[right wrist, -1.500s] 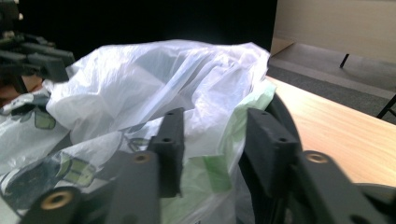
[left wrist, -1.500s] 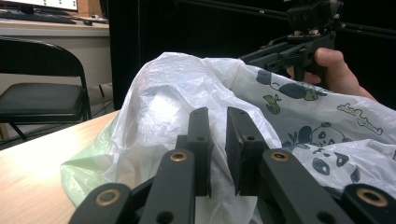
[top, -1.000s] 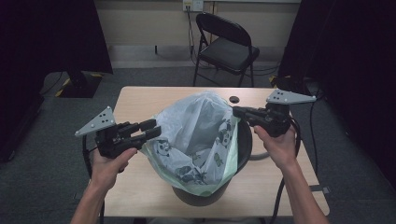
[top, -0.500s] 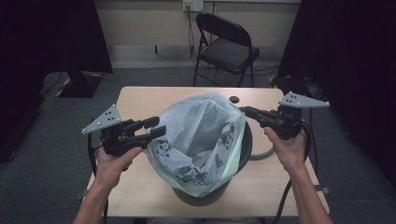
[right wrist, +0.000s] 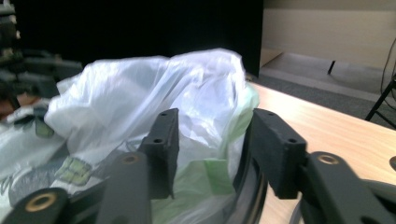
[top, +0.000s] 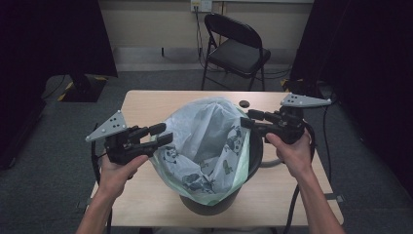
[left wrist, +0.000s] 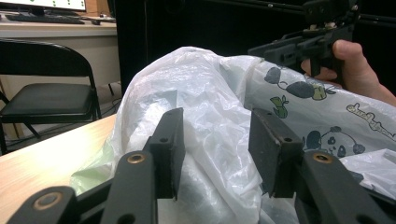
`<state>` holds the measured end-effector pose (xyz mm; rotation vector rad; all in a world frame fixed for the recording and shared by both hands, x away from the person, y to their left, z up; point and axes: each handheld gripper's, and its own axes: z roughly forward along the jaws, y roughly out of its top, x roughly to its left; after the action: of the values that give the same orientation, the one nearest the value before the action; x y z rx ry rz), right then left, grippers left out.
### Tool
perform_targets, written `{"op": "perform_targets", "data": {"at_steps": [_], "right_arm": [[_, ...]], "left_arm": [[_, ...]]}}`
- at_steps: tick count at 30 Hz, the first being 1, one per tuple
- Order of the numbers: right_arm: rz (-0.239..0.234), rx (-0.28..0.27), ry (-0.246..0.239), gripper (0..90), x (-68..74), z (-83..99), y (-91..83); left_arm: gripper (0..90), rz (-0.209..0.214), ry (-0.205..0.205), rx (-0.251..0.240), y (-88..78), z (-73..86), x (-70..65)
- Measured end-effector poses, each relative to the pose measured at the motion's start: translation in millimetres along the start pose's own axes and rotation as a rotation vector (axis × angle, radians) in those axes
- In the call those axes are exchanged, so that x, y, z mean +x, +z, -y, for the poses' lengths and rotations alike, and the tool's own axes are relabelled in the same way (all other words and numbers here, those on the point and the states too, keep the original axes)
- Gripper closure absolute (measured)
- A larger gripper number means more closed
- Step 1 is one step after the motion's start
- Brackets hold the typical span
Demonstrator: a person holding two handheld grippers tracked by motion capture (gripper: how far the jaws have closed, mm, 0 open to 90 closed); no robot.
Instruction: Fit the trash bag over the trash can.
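A white plastic bag [top: 204, 141] with panda prints and a green edge stands in a black bin [top: 254, 155] at the middle of the table. My left gripper [top: 160, 134] is at the bag's left edge. Its jaws have just been opening, and loose bag film [left wrist: 215, 130] bulges between the pads without being pinched. My right gripper [top: 249, 118] is at the bag's right edge over the bin's rim. Its jaws have just been opening too, and the green bag edge [right wrist: 210, 177] and the bin's rim [right wrist: 254, 186] lie in the gap between them.
The bin stands on a light wooden table [top: 146, 102] with a small black disc [top: 243, 103] behind it. A black folding chair [top: 236, 48] stands beyond the table's far edge. Grey carpet surrounds the table. The other hand's gripper [left wrist: 299, 44] shows behind the bag.
My right gripper drew back to the right with the bag's edge, and its jaws now stand apart. The bag's mouth is spread wider. The left gripper has kept its place.
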<state>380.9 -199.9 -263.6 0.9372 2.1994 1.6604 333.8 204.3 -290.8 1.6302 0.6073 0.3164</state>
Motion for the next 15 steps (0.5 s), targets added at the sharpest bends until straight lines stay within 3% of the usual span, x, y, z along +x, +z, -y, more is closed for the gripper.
{"op": "perform_targets", "data": {"at_steps": [5,8,12,15], "right_arm": [[-0.007,0.052,-0.053,90.0,3.1,2.9,4.9],[0.014,0.059,-0.058,90.0,3.3,4.2,4.9],[0.074,-0.019,-0.059,90.0,3.6,1.4,-6.6],[0.125,-0.049,-0.067,90.0,2.9,-0.9,-15.7]], "left_arm": [[55.6,-0.002,0.001,-0.002,-0.8,0.3,0.5],[55.4,-0.005,-0.002,-0.004,-1.9,0.5,0.8],[53.8,-0.010,-0.002,-0.006,-3.2,-0.7,1.1],[51.1,-0.014,-0.006,-0.011,-3.3,-1.3,1.5]]}}
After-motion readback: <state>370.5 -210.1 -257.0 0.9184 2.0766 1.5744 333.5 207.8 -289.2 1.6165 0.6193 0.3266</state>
